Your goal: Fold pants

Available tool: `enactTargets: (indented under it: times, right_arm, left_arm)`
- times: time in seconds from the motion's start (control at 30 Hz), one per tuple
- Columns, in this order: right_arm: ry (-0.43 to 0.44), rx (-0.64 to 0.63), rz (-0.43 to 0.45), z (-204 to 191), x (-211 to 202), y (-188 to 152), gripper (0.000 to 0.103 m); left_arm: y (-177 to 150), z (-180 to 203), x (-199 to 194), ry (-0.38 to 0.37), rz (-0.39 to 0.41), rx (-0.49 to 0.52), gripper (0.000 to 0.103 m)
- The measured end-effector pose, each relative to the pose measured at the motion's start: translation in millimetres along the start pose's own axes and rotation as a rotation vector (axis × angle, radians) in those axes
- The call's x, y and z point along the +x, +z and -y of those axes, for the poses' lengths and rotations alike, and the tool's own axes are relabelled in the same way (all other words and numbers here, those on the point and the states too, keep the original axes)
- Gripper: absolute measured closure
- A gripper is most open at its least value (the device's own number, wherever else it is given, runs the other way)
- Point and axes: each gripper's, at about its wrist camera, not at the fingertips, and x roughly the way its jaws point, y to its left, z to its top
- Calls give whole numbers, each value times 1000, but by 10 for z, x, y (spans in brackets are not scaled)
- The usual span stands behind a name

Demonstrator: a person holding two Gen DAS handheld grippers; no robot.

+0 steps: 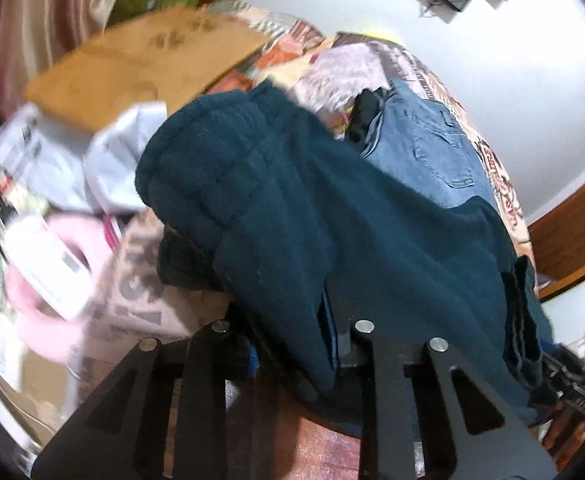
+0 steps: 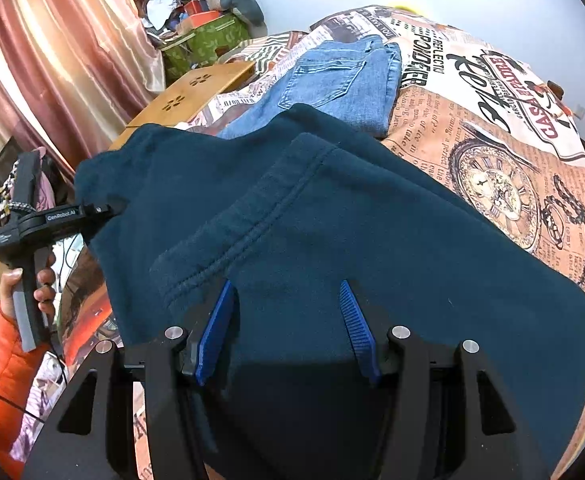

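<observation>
Two pairs of pants lie on the bed (image 2: 492, 152) in front of me: dark teal sweatpants (image 2: 332, 240) spread over the printed cover, and folded blue jeans (image 2: 332, 76) just beyond them, partly under the teal cloth. My right hand-held gripper (image 2: 286, 332) has its blue pads (image 2: 216, 332) apart, with teal fabric lying between them. My left hand-held gripper (image 2: 112, 210), held in my hand (image 2: 32, 284), is clamped on the sweatpants' left edge; from its own camera the cloth drapes over the fingers.
</observation>
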Motion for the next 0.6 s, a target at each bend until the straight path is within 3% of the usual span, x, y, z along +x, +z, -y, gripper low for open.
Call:
enactTargets:
  times: [0.27,0.6]
  right_arm:
    - [-4,32,19,86,-150,-47,51]
    - [-31,110,107,426,-624,-281,51]
  left_arm:
    - [191,562,-588,31,160,185,81]
    - [275,1553,-1302,-62,320,385,82]
